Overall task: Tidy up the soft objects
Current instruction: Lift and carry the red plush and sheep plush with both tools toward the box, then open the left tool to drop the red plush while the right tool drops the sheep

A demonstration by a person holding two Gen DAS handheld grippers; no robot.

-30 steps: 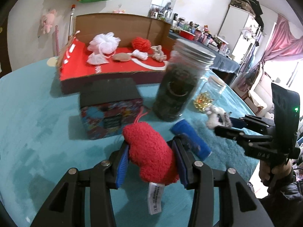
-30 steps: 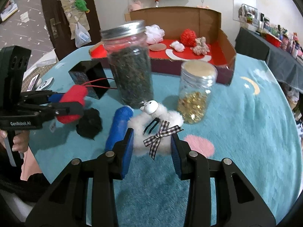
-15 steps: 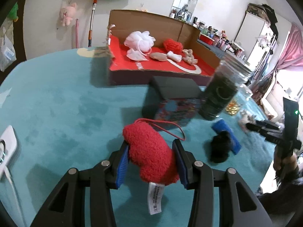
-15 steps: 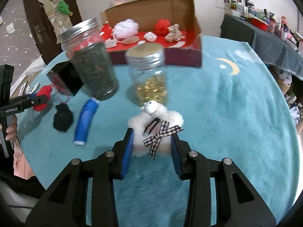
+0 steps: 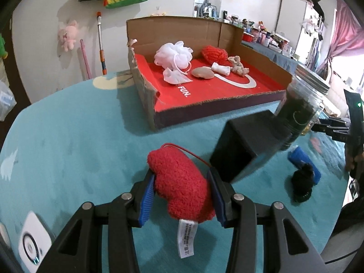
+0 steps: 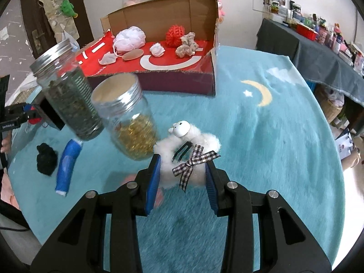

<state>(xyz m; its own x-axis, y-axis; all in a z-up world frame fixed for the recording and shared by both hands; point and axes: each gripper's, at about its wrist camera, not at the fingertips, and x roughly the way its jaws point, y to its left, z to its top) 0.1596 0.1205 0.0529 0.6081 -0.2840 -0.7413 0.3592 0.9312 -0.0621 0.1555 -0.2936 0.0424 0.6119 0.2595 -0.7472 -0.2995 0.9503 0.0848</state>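
At lower centre of each wrist view, the left gripper (image 5: 182,195) pinches a red fuzzy plush heart (image 5: 180,187); the right gripper (image 6: 182,182) pinches a white fluffy toy sheep (image 6: 188,150). Both face the red-floored cardboard box (image 5: 204,91) lying ahead, toward the upper frame, the left nearer.

Both wrist views close, angled down; share cardboard box (image 5: 204,86).

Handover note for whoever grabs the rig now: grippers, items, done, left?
Left gripper: shut on red plush.
Right gripper: shut on white sheep.
Box: white pouf, red yarn ball and small soft bits already in.
Left: drop both toys in box; black pompom and blue roll lie on the mat by the jars.
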